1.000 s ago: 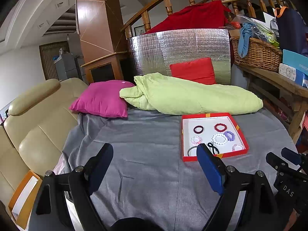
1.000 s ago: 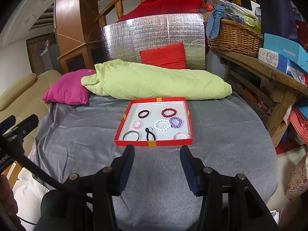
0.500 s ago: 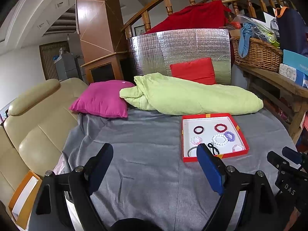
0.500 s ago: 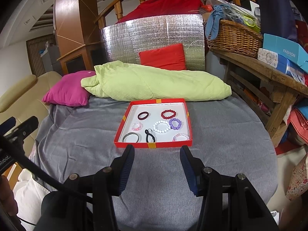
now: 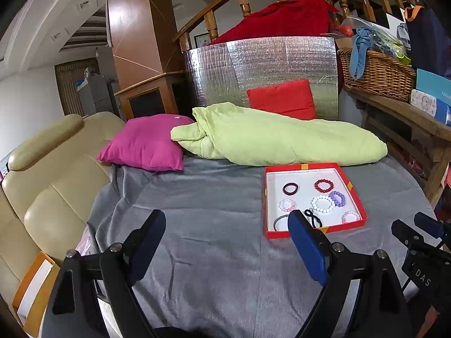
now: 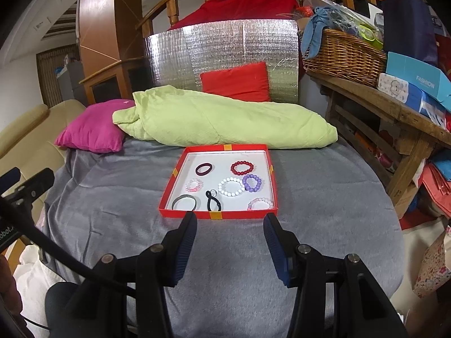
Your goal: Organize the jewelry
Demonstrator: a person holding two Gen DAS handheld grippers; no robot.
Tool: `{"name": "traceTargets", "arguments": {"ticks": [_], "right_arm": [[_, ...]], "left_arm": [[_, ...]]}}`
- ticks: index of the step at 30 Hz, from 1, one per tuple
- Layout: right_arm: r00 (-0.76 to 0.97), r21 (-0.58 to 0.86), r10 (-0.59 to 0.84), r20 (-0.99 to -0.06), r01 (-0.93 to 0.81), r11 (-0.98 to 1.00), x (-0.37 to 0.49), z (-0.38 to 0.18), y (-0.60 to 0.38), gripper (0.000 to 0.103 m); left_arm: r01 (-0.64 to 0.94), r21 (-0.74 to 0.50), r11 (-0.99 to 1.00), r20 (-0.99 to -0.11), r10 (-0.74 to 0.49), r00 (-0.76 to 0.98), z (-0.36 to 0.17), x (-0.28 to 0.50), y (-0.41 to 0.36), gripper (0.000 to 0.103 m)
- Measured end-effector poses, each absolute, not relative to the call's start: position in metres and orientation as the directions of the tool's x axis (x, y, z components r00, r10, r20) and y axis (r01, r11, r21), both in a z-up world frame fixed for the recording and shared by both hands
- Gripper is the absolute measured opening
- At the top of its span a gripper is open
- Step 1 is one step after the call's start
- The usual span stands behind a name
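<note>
Bracelets sit loose in the red tray (image 6: 217, 215) on the grey cloth (image 6: 324, 211): red beads (image 6: 242, 168), white beads (image 6: 231, 186), purple beads (image 6: 252, 182), plus a dark band (image 6: 204, 168). Your right gripper (image 6: 229, 232) hovers just short of the tray's near edge, fingers spread wide, holding nothing. Your left gripper (image 5: 225, 233) is wide open too, empty, off to the tray's left. That black loop (image 6: 212, 200) might be a hair tie, hard to tell.

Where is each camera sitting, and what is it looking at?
Left wrist: rides the left gripper, low over the grey blanket, facing the pillows; its open fingers show, the right gripper at the right edge.
Right wrist: rides the right gripper, open, facing the red tray dead ahead.
Both see the tray and green quilt.
</note>
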State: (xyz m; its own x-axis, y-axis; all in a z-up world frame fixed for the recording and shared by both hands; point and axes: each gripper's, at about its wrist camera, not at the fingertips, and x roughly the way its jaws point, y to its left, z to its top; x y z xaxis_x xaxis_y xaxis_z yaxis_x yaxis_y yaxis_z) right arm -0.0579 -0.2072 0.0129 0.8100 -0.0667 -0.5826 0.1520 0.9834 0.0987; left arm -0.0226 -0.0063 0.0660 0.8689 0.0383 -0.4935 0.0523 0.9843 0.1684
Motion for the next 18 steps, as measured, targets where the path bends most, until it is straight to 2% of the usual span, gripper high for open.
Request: {"name": "traceTargets", "arguments": {"ticks": [18], "right_arm": [[0.783,0.1,-0.065,-0.619,0.16,0.982,-0.019,-0.01,-0.22,0.053]], "left_arm": [[0.058,0.165,0.985,-0.537,0.04,0.843,0.044,0.016,-0.017,0.089]]}}
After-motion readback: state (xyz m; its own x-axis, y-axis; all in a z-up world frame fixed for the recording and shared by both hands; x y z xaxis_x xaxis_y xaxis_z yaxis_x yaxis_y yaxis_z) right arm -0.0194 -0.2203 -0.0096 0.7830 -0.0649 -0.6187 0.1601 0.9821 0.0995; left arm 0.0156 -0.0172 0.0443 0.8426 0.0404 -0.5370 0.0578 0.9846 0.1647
